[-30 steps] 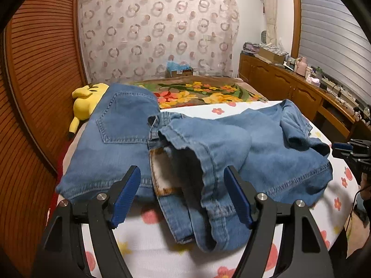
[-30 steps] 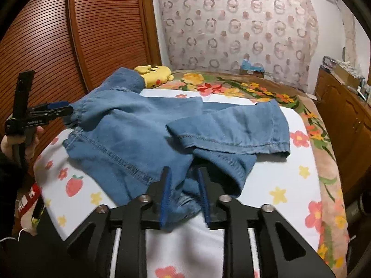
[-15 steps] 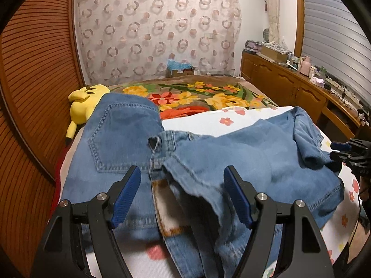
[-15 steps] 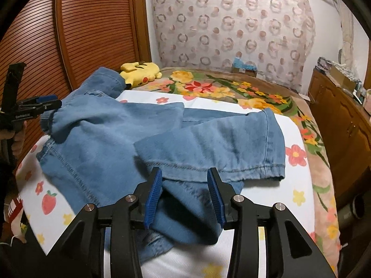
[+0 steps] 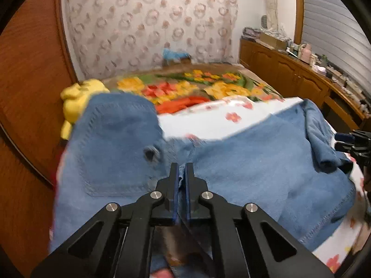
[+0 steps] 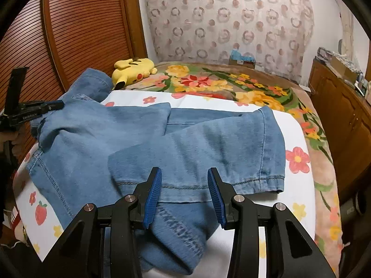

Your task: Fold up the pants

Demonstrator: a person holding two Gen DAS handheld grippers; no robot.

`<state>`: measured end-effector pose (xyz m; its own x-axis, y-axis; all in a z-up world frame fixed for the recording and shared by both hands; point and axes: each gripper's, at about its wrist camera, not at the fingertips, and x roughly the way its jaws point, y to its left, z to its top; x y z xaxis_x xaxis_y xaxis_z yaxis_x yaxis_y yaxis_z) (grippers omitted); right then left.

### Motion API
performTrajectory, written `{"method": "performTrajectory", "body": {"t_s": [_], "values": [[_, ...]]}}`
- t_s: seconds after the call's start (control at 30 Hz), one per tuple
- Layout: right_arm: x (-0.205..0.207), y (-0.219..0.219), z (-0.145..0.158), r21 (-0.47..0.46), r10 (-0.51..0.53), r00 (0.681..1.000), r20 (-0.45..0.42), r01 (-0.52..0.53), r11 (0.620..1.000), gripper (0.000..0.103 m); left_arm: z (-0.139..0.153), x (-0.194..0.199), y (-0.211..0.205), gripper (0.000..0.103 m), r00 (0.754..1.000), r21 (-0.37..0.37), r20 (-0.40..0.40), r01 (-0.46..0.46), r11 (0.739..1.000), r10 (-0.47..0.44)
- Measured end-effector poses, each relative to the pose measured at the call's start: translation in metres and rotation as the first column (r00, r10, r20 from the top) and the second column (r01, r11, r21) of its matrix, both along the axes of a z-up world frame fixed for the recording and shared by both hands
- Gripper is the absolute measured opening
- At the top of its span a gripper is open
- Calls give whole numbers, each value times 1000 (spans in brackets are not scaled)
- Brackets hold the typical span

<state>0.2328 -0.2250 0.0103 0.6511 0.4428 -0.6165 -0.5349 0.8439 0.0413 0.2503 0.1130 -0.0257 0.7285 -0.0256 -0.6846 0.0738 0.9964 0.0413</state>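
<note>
Blue denim pants point(image 6: 148, 139) lie rumpled on a white flower-print sheet point(image 6: 294, 127) on the bed, legs overlapping toward the right. My left gripper point(image 5: 182, 171) is shut on the waistband of the pants point(image 5: 255, 162), near the back pocket; it also shows at the left of the right wrist view point(image 6: 52, 105). My right gripper point(image 6: 184, 185) is open over the leg hems, touching nothing. It also shows at the right edge of the left wrist view point(image 5: 340, 140).
A yellow plush toy point(image 6: 133, 68) lies at the head of the bed by the wooden slatted wall point(image 6: 81, 34). A floral blanket point(image 6: 220, 83) covers the far bed. A wooden cabinet point(image 6: 343, 106) runs along the right.
My left gripper moved forward and closed on the waistband. My right gripper opened, let go of the leg hem and drew back slightly; the legs now lie flatter.
</note>
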Motion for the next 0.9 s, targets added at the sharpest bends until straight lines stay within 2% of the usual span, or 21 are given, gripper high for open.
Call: {"method": "performTrajectory", "body": {"t_s": [0.13,0.37,0.6,0.67,0.9], "values": [[7,-7,-1,21,-11,1000,-12,12,1000,43,11,11,17,5,999,6,3,-49,999,49],[4,-20,-3,40,-31,999,-19,32,999,43,13,15,14,7,999,5,1,-51,999,51],[-6,-18,-3,34,-17,1000,-21,18,999,43,23,3,1,68,999,-30,36,-20,999,21],[-7,-14,-2,36,-4,1000,-21,4,999,43,24,0,-5,76,999,-51,40,-5,999,7],[-13,12,-1,25,68,998,-8,-68,997,44,16,-11,-29,76,999,-76,26,38,996,-36]]}}
